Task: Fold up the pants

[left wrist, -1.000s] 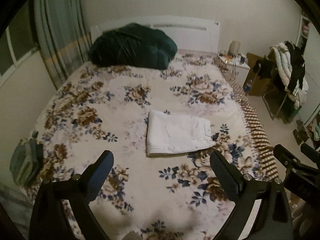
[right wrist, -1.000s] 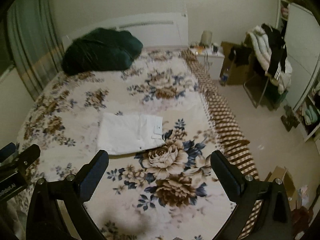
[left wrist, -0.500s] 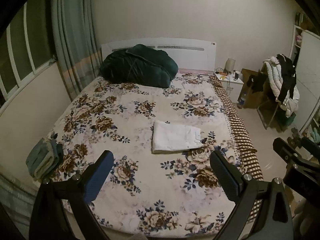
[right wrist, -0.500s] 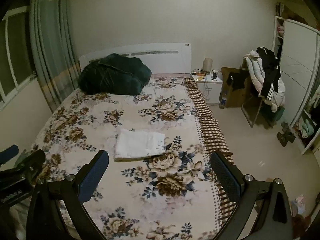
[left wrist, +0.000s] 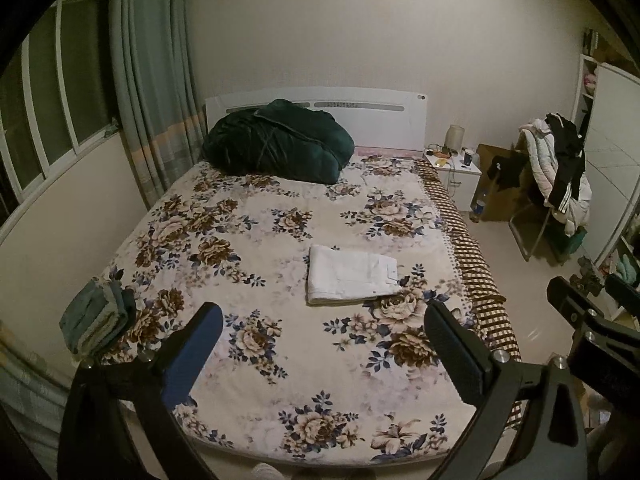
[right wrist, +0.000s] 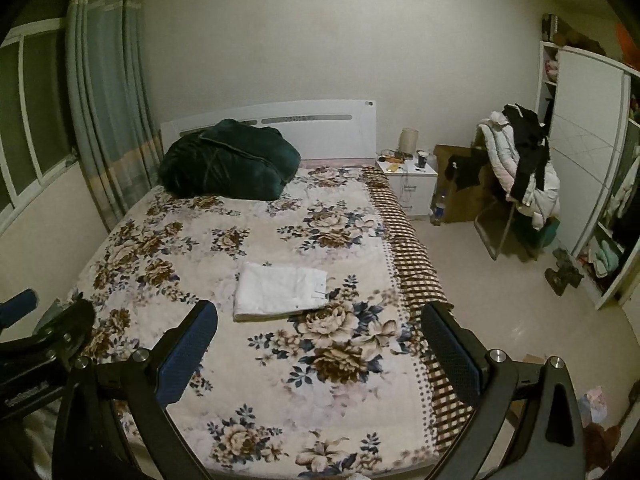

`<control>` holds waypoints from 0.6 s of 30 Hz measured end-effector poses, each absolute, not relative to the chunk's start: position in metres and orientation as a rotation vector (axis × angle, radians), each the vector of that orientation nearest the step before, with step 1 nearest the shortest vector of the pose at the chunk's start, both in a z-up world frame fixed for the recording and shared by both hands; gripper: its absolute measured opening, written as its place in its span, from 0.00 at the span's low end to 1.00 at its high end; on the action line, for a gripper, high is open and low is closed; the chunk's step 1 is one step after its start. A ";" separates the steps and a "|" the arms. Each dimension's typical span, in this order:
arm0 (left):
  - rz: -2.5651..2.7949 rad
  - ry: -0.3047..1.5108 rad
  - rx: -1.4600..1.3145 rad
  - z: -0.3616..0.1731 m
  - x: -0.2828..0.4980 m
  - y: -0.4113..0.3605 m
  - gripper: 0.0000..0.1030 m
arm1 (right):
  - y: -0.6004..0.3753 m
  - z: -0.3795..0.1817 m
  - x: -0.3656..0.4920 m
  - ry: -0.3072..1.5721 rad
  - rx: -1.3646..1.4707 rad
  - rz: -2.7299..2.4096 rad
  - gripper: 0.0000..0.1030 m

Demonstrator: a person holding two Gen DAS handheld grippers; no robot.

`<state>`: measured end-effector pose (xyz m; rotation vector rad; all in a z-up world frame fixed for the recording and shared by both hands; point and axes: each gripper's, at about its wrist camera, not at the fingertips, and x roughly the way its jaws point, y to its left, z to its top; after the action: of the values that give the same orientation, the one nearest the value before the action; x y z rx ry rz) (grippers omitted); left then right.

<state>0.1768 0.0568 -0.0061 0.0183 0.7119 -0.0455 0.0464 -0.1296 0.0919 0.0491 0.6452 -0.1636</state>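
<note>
Both grippers, left gripper (left wrist: 320, 344) and right gripper (right wrist: 320, 340), have drawn back from the bed (left wrist: 280, 380), jaws wide and empty, leaving the white pants (left wrist: 352, 276) folded mid-bed, soft, light, probably best gripped along the thick folded edge.

A dim bedroom with plain pale walls (left wrist: 320, 32) and a light tiled floor (right wrist: 500, 292). A white headboard (left wrist: 380, 114) stands against the far wall, a white nightstand (right wrist: 412, 184) beside it. Grey-green curtains (left wrist: 152, 80) hang by a barred window (left wrist: 52, 80). A white sliding-door wardrobe (right wrist: 584, 152) fills the right side.
</note>
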 end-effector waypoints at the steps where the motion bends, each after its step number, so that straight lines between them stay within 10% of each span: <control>1: -0.045 0.709 0.020 -0.006 0.176 0.057 1.00 | -0.130 0.093 0.045 0.646 0.050 -0.159 1.00; 18: -0.018 0.698 0.021 0.003 0.170 0.067 1.00 | -0.131 0.093 0.056 0.649 0.048 -0.131 1.00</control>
<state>0.1701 0.0673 0.0027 0.0209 0.6976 -0.0176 0.0558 -0.1314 0.0929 0.0483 0.6486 -0.1308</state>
